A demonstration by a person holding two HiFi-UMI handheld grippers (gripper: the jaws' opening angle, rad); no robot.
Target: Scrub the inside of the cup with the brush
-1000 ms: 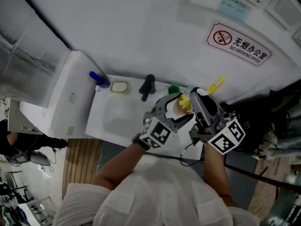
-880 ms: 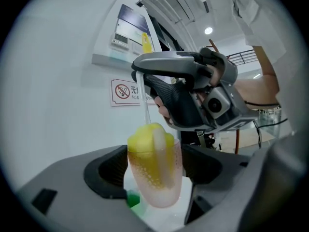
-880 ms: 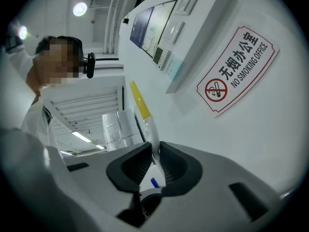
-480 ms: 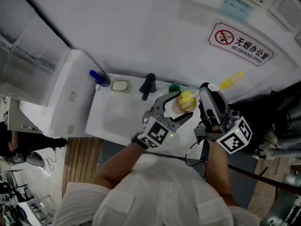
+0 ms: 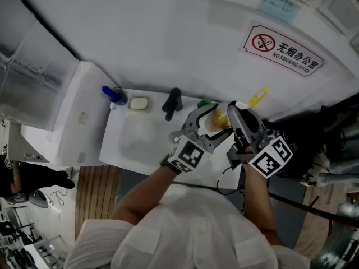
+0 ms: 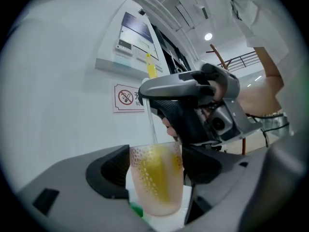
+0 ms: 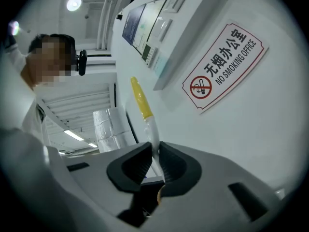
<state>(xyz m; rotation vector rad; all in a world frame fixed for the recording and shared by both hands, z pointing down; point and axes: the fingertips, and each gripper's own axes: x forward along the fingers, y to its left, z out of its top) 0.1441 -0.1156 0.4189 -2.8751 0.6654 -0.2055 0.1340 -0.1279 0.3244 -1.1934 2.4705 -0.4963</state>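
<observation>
A person scrubs a cup [image 6: 156,180] held above the right end of a white counter [image 5: 130,145], close to the wall. The left gripper [image 5: 210,123] is clamped on the frosted cup from both sides. The right gripper [image 7: 153,157] is pinched tight on the thin white shaft of the brush [image 7: 146,117].

Done well, the step likely calls for a firm, level hold on the cup while the brush head is worked around the wall and down to the base. Short strokes along the cup's axis should stop the shaft levering on the rim. Too hard a push could slide the cup down between the jaws.

The left gripper view alone shows the yellow brush head through the cup's wall, sitting deep inside. It also shows the shaft rising to the right gripper just above the rim. The right gripper view shows the grip on the shaft and the yellow handle end against a no-smoking sign [image 7: 223,62], but no cup. Only the head view places both over the counter, beside a black item [image 5: 172,102] and a soap dish [image 5: 139,102].
</observation>
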